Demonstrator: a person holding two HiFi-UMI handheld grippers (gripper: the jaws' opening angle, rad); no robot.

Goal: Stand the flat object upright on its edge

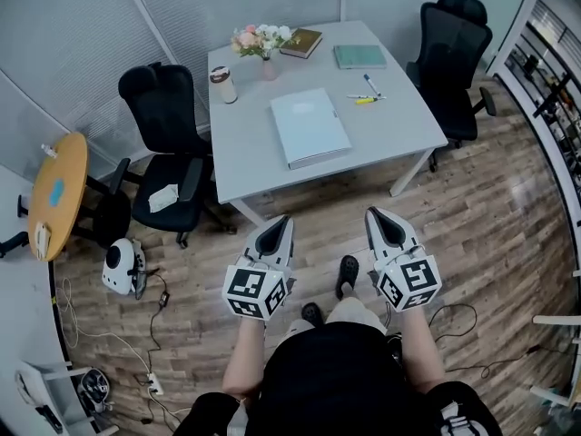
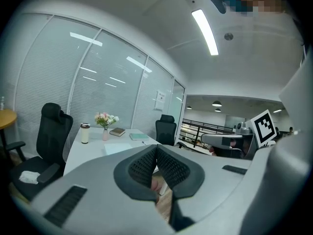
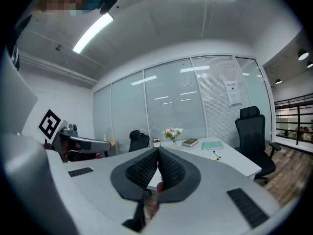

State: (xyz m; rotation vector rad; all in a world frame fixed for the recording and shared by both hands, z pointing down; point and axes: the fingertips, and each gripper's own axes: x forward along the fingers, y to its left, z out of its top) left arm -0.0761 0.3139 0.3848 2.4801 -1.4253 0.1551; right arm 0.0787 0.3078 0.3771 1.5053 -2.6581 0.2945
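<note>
In the middle of the desk (image 1: 245, 148) lies the flat object, a pale blue folder (image 1: 310, 125). It rests on its broad face, with one corner close to the desk's near edge. It is untouched, so the task appears to be at its first step, the approach.

Both grippers hang over the wooden floor (image 1: 300, 216), well short of the desk. The left gripper (image 1: 280, 225) has its jaws pressed together with nothing between them, as the left gripper view confirms (image 2: 156, 155). The right gripper (image 1: 381, 221) is likewise closed and empty in its own view (image 3: 157, 156).

The next move probably calls for closing the gap to the desk and parting the jaws. One long edge of the folder then has to be lifted while the opposite edge is kept from sliding. The bare desktop on either side of the folder leaves room for this.

Further off on the desk stand a lidded cup (image 1: 222, 84) and a vase of flowers (image 1: 263, 44). Beyond them lie a brown book (image 1: 302, 43), a green notebook (image 1: 359, 56) and two pens (image 1: 368, 94).

From above, the folder's thickness and stiffness are hard to judge, as is which side carries the spine. In the left gripper view it is only a pale sliver (image 2: 117, 148) above the jaws. In the right gripper view the jaws cover the near part of the desk, and the folder cannot be made out.
</note>
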